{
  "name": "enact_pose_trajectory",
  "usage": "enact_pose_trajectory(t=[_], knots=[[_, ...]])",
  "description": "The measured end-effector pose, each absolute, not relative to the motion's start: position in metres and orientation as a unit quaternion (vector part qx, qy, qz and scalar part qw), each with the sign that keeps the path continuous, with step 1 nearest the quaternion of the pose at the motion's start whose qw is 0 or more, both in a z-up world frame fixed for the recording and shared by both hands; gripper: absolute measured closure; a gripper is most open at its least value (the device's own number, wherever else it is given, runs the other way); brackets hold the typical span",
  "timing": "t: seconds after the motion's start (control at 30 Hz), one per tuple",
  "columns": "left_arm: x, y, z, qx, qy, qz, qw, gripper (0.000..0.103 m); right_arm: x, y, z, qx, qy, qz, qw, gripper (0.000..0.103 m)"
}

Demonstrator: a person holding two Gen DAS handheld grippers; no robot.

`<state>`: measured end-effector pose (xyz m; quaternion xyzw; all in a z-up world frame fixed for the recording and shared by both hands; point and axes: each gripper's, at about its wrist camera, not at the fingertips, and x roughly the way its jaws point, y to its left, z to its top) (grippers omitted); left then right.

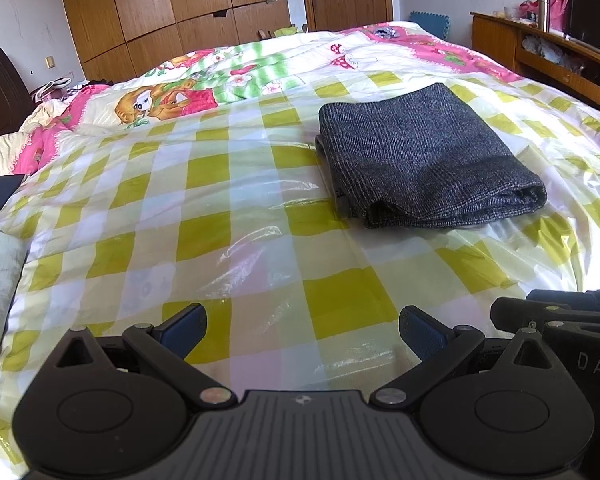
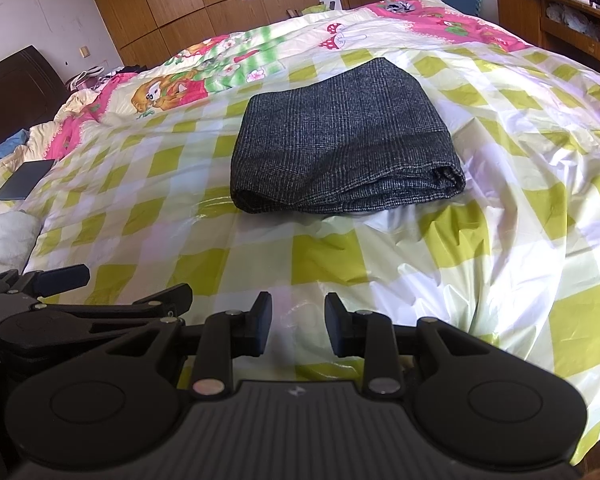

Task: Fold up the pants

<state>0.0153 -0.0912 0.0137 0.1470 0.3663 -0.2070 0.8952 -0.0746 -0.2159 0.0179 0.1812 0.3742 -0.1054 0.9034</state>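
Note:
Dark grey checked pants [image 1: 424, 156] lie folded in a compact rectangle on the bed, ahead and to the right in the left wrist view and straight ahead in the right wrist view [image 2: 340, 148]. My left gripper [image 1: 302, 334] is wide open and empty, low over the bed near its front edge, well short of the pants. My right gripper [image 2: 298, 326] is open with a narrower gap and empty, also short of the pants. The right gripper shows at the right edge of the left wrist view [image 1: 560, 320]. The left gripper shows at the left of the right wrist view [image 2: 60, 296].
The bed is covered by a glossy yellow-and-white checked plastic sheet [image 1: 220, 208] over a cartoon quilt [image 1: 172, 100]. A dark flat tablet-like thing [image 2: 24, 180] lies at the left. A wooden wardrobe [image 1: 172, 12] stands behind, a wooden desk [image 1: 540, 52] at the right.

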Motion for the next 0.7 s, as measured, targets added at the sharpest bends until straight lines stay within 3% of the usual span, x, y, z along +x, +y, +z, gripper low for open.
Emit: enact_pose_trajectory(t=[0.7], knots=[[0.0209, -0.0918, 0.0084, 0.142, 0.39, -0.202, 0.887, 0.0, -0.0705, -0.2196, 0.0119, 0.19, 0.383, -0.104, 0.898, 0.073]])
